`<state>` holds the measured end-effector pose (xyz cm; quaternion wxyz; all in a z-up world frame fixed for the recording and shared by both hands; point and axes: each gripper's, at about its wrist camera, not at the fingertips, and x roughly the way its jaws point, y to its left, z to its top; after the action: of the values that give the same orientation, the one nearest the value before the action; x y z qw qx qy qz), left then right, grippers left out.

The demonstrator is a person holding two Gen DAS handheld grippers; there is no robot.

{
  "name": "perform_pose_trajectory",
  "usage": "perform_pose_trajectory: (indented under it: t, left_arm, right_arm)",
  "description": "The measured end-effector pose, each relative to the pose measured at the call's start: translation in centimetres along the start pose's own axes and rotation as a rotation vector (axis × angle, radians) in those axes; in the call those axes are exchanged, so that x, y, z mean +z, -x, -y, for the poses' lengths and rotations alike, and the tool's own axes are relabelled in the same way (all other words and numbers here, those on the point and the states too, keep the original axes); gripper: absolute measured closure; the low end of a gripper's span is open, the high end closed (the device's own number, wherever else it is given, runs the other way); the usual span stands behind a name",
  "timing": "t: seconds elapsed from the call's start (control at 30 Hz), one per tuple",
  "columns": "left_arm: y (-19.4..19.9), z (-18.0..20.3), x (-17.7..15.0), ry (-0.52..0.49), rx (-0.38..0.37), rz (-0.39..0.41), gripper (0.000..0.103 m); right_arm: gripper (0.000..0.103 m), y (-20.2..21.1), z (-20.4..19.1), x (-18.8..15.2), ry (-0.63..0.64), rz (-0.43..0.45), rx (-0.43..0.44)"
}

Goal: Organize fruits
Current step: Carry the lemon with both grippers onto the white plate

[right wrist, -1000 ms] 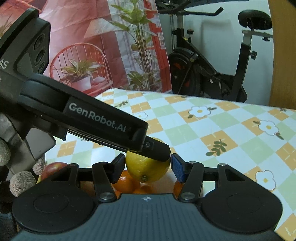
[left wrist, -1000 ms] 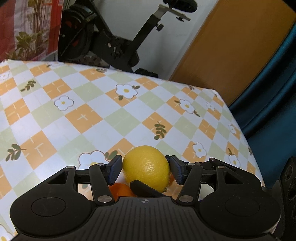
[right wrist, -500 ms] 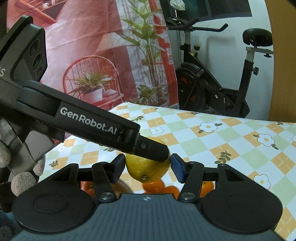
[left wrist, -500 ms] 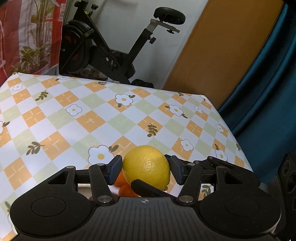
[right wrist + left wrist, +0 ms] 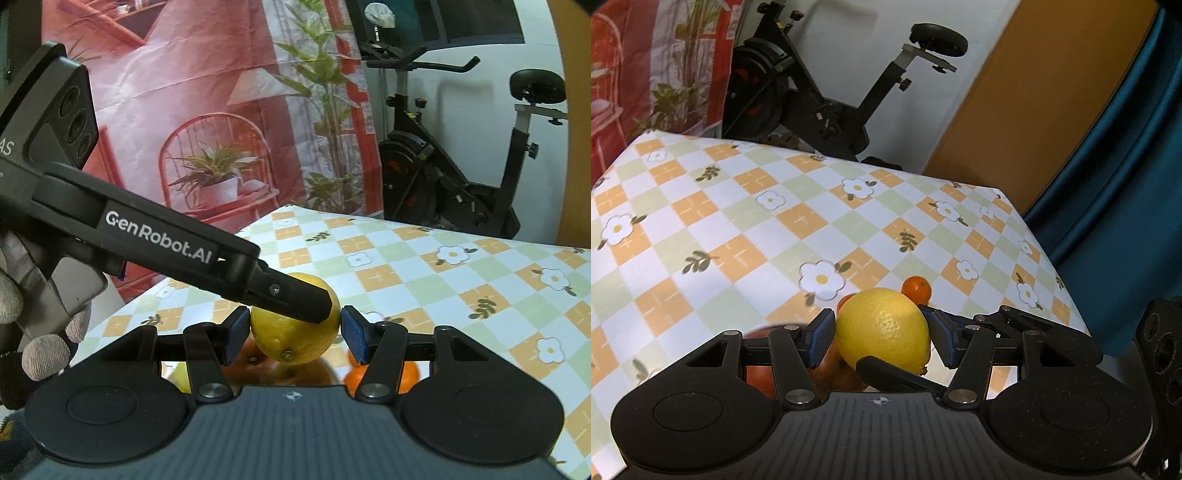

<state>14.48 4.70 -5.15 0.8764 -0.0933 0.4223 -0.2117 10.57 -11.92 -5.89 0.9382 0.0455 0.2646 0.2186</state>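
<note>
- Your left gripper [image 5: 882, 334] and right gripper [image 5: 293, 334] both clamp one lemon [image 5: 882, 328] held above the table [image 5: 738, 229].
- Oranges [image 5: 406, 373] and an apple [image 5: 759, 373] lie underneath.

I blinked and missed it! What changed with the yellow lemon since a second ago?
The lemon went up, carried away from the fruit pile: a small orange and a red apple now show below it. Nothing was grabbed or dropped. Both the left gripper and the right gripper stay around the lemon as before.
</note>
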Motion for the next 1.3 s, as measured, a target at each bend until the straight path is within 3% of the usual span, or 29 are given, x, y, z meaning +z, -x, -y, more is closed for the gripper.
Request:
perform_pose_trajectory:
  t: [0.6,0.87,1.3]
  left_arm:
    - [1.2,-4.4,-4.8,0.09,0.049,-0.083,0.045]
    - [0.0,-5.1,-5.9,0.106,0.061,-0.118,0.045]
    - [-0.8,-5.0,-6.4,0.083,0.079,-0.123,0.045]
  right_arm:
    - [0.046,-2.5,-4.2,-3.4,0.047,-0.13,0.118]
    - [0.046,-3.9,-4.5,-4.7,0.062,-0.2,0.12]
    - [0.046,-4.9,-4.5,-5.5,0.071,-0.242,0.112]
